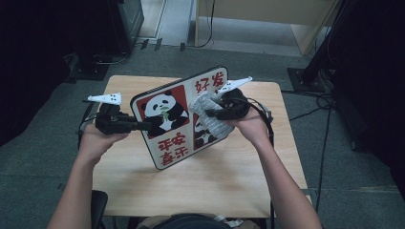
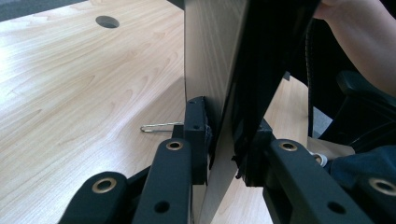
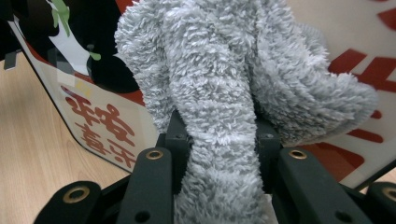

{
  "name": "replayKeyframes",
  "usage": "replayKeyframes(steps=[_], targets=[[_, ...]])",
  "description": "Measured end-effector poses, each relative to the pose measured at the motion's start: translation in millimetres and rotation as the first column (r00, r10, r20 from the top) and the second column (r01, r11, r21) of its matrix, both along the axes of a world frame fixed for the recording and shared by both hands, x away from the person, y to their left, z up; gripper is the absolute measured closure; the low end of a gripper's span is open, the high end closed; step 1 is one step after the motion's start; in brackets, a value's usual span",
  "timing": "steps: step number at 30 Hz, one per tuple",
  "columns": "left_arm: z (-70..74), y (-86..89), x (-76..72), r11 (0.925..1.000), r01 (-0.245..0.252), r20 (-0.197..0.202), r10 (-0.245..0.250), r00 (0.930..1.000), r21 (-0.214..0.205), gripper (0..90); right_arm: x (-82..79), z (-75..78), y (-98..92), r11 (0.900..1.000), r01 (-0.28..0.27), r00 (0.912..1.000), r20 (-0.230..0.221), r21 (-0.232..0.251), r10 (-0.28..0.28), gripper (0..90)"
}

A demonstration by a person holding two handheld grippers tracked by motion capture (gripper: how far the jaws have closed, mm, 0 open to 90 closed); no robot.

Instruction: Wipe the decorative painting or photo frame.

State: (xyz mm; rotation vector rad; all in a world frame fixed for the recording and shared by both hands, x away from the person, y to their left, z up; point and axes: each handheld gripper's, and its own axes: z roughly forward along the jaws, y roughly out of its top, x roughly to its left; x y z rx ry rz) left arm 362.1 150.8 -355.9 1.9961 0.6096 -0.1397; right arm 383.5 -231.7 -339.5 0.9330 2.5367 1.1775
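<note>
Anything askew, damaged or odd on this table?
Nothing looks damaged or spilled. The panda board stands tilted on edge only because the left claw clamps it, while the right claw presses a grey cloth on its face.

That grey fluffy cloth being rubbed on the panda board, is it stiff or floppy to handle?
Probably floppy: the grey cloth bunches and folds where the right gripper pinches it. Its fuzzy pile suggests it is light and grips well. It likely drapes against the panda board rather than scratching it.

A light wooden surface (image 1: 200, 186) stands on grey carpet (image 1: 43, 157). A round hole (image 2: 107, 21) pierces it, and a metal clip (image 2: 161, 127) lies on it.
</note>
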Motion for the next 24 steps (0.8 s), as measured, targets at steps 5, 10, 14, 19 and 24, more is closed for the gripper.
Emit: replayKeyframes(steps=[5,10,14,19,24], targets=[[-0.4,0.0,0.2,1.0000,0.000,-0.001,0.000,1.0000,-0.004,77.0,-1.4,-6.1,-0.5,1.0000,-0.002,1.0000,-0.005,0.004,0.002,68.4],[0.3,-0.1,-0.3,1.0000,0.003,0.004,-0.004,1.0000,0.004,77.0,-2.9,-13.2,-1.7,0.9998,-0.003,1.0000,-0.008,0.018,0.003,68.4],[0.7,-0.4,-0.5,1.0000,0.005,0.006,-0.005,1.0000,0.006,77.1,-4.1,-17.2,-2.7,0.9997,-0.006,0.9998,-0.017,0.024,0.006,68.4],[0.5,-0.1,-0.2,1.0000,0.005,0.006,-0.005,1.0000,0.006,77.0,-5.0,-22.1,-2.7,0.9998,-0.011,0.9997,-0.022,0.016,0.011,68.3],[0.2,-0.1,-0.5,1.0000,0.004,0.007,-0.004,1.0000,0.003,76.9,-6.8,-27.4,-3.2,0.9997,-0.011,0.9995,-0.030,0.020,0.012,68.2]])
